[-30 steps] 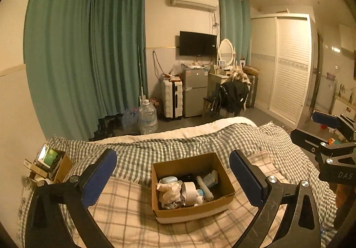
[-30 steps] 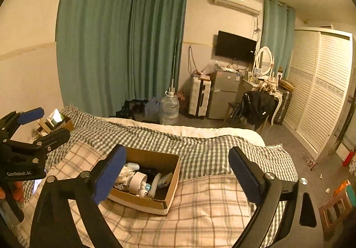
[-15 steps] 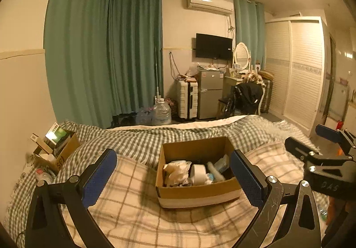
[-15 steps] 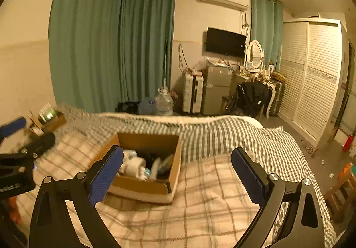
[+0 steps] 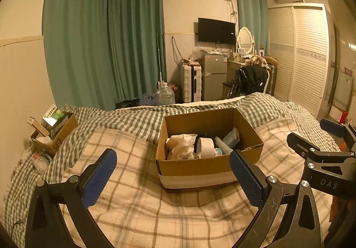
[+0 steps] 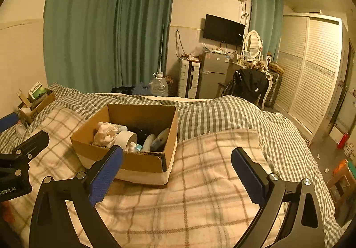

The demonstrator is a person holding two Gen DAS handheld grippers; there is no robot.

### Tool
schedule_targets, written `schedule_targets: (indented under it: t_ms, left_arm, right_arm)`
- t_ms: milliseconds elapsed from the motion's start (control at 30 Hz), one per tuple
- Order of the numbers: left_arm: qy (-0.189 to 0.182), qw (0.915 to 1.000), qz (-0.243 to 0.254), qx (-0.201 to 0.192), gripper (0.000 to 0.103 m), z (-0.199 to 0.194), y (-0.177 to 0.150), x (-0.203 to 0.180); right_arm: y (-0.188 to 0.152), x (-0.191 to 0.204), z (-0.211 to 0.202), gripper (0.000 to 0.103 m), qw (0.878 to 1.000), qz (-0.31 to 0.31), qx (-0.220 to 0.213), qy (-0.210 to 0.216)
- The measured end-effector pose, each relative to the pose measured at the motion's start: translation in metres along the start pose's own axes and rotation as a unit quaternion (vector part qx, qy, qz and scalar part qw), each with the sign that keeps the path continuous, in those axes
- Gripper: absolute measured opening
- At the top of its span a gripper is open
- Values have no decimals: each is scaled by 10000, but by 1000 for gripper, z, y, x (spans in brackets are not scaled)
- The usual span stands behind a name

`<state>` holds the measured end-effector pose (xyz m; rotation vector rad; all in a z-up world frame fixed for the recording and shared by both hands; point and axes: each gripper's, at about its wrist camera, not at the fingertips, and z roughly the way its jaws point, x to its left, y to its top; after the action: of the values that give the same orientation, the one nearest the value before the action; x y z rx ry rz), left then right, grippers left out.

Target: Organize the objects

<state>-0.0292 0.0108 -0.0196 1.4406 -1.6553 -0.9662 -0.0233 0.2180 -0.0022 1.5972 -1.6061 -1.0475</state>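
Note:
An open cardboard box (image 5: 207, 165) sits on the plaid blanket of the bed; it also shows in the right wrist view (image 6: 142, 164). Inside lie a crumpled white cloth (image 5: 181, 145), a roll of white tape (image 5: 205, 148) and a few small bottles and tubes (image 5: 224, 147). My left gripper (image 5: 172, 178) is open and empty, hovering just in front of the box. My right gripper (image 6: 176, 174) is open and empty, in front of the box and to its right. Each gripper shows at the edge of the other's view.
A second cardboard box (image 5: 55, 132) with books and packets stands at the bed's left edge by the wall, a plastic bottle (image 5: 40, 162) beside it. Beyond the bed are a water jug (image 5: 164, 95), suitcase, fridge, chair and wardrobe.
Both grippers have moved closer to the box and turned a little right. The box now looms larger in both views. Both stay open.

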Motion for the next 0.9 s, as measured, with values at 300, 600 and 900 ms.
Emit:
schedule_targets:
  t_ms: [300, 600, 900]
  left_arm:
    - [-18, 10000, -37, 54, 103, 1, -2, 2]
    - [-72, 9999, -80, 77, 103, 2, -2, 3]
    - [-81, 9998, -146, 79, 103, 4, -3, 2]
  right_arm:
    - [0, 2, -4, 98, 10000, -3, -36, 19]
    - [1, 1, -5, 98, 10000, 18, -32, 18]
    - [2, 2, -5, 98, 10000, 39, -22, 15]
